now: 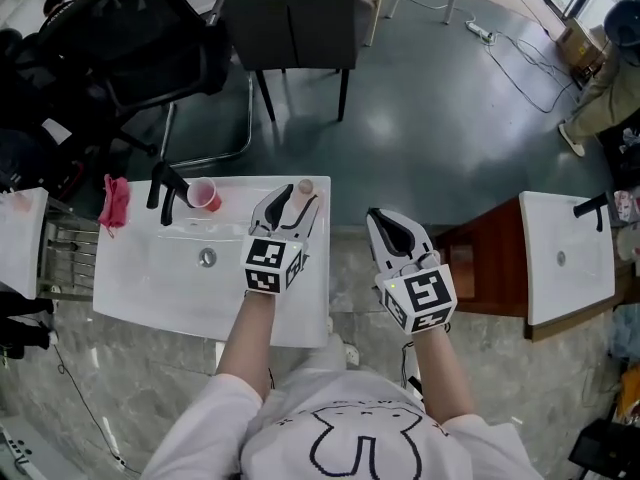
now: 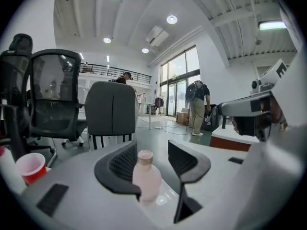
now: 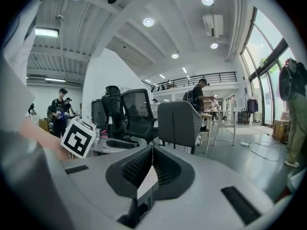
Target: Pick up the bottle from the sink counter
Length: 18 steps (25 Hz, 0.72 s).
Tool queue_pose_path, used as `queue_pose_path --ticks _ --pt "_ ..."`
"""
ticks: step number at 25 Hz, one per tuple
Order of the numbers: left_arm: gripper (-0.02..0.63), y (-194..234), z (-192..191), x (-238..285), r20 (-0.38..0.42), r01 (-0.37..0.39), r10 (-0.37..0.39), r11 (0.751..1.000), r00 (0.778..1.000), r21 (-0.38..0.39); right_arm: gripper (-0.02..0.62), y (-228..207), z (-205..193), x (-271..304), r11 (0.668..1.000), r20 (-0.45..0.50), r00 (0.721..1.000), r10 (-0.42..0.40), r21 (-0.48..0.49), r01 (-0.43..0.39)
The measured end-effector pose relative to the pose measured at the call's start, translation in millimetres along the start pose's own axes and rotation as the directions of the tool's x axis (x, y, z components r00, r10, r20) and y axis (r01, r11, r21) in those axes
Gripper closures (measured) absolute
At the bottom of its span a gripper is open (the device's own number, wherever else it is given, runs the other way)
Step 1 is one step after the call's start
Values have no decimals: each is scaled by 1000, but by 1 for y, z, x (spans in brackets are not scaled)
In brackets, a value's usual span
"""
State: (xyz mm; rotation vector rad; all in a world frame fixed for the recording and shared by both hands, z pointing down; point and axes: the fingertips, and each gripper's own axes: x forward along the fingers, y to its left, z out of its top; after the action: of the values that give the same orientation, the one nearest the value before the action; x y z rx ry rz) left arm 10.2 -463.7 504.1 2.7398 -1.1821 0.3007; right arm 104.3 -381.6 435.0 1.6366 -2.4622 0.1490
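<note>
standing upright at the counter's [image 1: 130, 288] far right corner, the bottle [image 2: 146, 178] sits between the left gripper's [image 1: 296, 206] jaws. those jaws are moderately apart: the bottle lies close against the left one, part of its base hidden behind that jaw's edge, and a clear gap separates it from the right one, so neither pad can be seen pressing. the bottle is pale pink with a tan cap; its face is too soft to read any label. in the head view only its cap and shoulder show past the jaw tips.

the right gripper [image 3: 152, 148] has its jaws closed together with nothing between them, and it hangs over the grey floor just right of the counter.

the only clear print is the black-and-white square markers on the left cube [image 1: 272, 265] and right cube [image 1: 418, 301]; they carry patterns, not words. a black line drawing on the person's white shirt [image 1: 360, 438] is cut off by the bottom edge.

a red cup [image 1: 204, 195] stands beside the black faucet [image 1: 165, 193], and a pink cloth [image 1: 115, 203] hangs at the counter's left end. a grey chair [image 1: 290, 23] stands beyond. a second sink [image 1: 565, 258] runs off the right edge.
</note>
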Motion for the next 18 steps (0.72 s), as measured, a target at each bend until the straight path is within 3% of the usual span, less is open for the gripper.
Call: queue_pose_path --ticks 11,18 --pt "380 10 -33 45 -74 31 -33 999 997 -33 565 -24 -26 5 998 -72 995 -63 27 65" --pt "395 10 -40 60 -87 27 -25 1000 996 12 565 -27 -38 7 995 -104 991 -83 38 87"
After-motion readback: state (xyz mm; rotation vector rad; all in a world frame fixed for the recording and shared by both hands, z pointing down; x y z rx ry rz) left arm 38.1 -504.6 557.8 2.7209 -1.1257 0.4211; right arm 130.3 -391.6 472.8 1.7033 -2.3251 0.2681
